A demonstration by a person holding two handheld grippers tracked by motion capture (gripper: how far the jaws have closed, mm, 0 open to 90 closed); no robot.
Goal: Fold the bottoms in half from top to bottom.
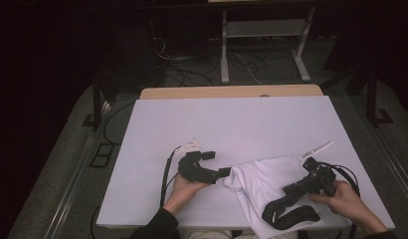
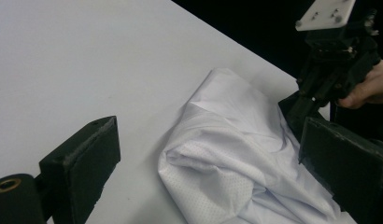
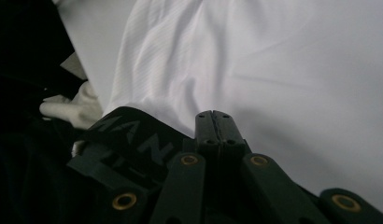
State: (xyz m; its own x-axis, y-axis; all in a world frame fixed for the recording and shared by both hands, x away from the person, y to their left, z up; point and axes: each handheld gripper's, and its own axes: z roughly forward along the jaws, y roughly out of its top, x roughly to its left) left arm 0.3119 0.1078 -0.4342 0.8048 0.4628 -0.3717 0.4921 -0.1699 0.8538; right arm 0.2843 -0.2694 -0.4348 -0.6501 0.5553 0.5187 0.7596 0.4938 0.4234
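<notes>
A white table top (image 1: 232, 124) is filling the middle of the high view, with a strip of light wood (image 1: 232, 91) showing along its far edge in the upper middle of the frame. Beyond it the room is lying in darkness; cables (image 1: 192, 67) are trailing over a grey floor and the white legs of another stand (image 1: 264, 47) are rising in the upper centre.

A white garment (image 1: 261, 186) is lying crumpled in the lower right of the high view, reaching the near edge of the table. Its cloth is thin and finely dotted, gathered in soft folds, and a black elastic band (image 1: 291, 215) with pale lettering is looping along its lower edge. In the left gripper view the cloth (image 2: 236, 158) is sitting in the lower centre, bunched between the two jaws.

The left gripper (image 1: 223, 173) is resting in the lower centre of the high view, held by the left hand (image 1: 184, 186), its jaws standing wide apart with the garment's left corner just at their tips. The right gripper (image 1: 290, 189) is lying in the lower right, held by the right hand (image 1: 344, 199). In the right gripper view its jaws are pressed together against the white cloth (image 3: 273, 70), beside the black band (image 3: 133, 135); whether fabric is caught between them I cannot tell.
</notes>
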